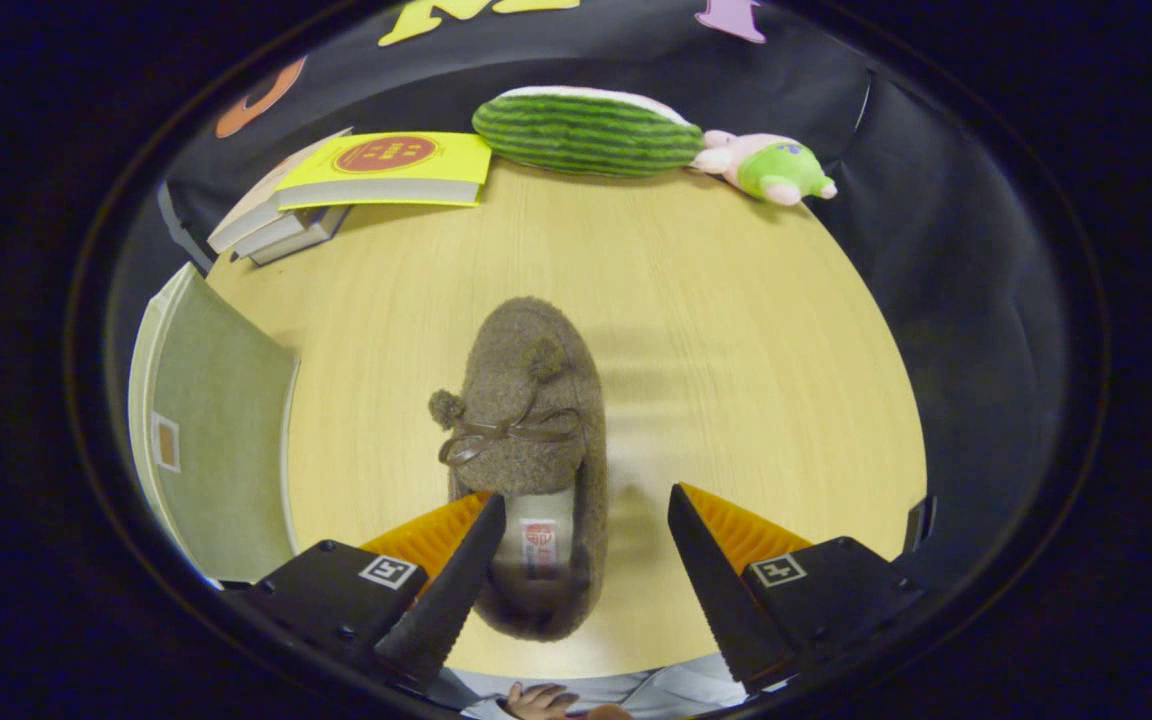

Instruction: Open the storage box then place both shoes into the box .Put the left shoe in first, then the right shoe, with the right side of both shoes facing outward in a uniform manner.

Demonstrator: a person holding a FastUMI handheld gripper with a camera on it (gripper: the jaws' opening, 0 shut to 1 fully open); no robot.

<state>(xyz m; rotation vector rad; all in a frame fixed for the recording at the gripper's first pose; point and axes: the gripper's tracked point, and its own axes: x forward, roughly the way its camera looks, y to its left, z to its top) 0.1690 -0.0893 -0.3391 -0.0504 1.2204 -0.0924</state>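
A brown fuzzy shoe (528, 420) with a bow and pompoms lies on the wooden table (736, 350), toe pointing away from me. Its heel opening sits beside my left finger (446, 590), which overlaps the shoe's left rim. My gripper (586, 540) is open above the heel end, the right finger (711, 580) standing clear of the shoe over bare table. The green storage box (221, 450) stands to the left of the shoe, its broad flat face toward me; I cannot tell whether it is open.
A stack of books (356, 180) with a yellow one on top lies at the far left of the table. A striped watermelon plush (586, 130) and a pink-green plush toy (766, 165) sit at the far edge. A person's hand (536, 700) shows below the fingers.
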